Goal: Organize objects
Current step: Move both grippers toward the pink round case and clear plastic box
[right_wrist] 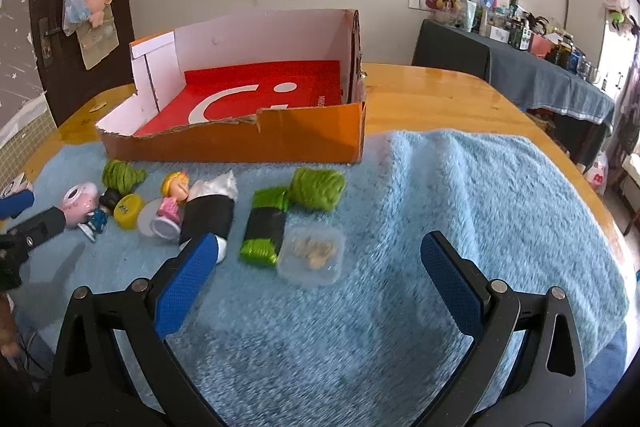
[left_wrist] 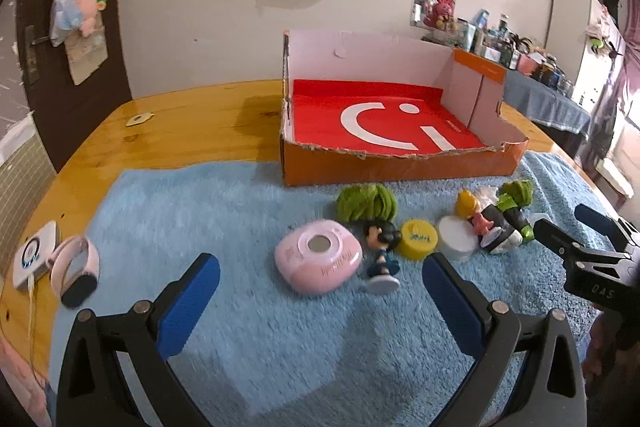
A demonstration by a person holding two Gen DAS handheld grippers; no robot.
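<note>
An orange cardboard box [left_wrist: 400, 169] with a red liner stands at the back of a blue towel [left_wrist: 200, 211]; it also shows in the right wrist view [right_wrist: 280, 143]. In front lie a pink round case [left_wrist: 318, 255], a dark-haired figurine [left_wrist: 382, 253], a yellow lid [left_wrist: 417, 239], a white lid [left_wrist: 456, 239], a blonde figurine [right_wrist: 174, 197], green yarn balls [right_wrist: 318, 187], a black-and-green packet [right_wrist: 264, 227] and a clear small container [right_wrist: 312, 253]. My left gripper [left_wrist: 320, 287] is open, just short of the pink case. My right gripper [right_wrist: 316, 263] is open, near the clear container.
A pink smartwatch [left_wrist: 74, 267] and a white charger block [left_wrist: 34, 255] lie on the wooden table [left_wrist: 180, 123] at the left. A cluttered side table [right_wrist: 552, 75] stands behind on the right. Bags and toys hang on the wall.
</note>
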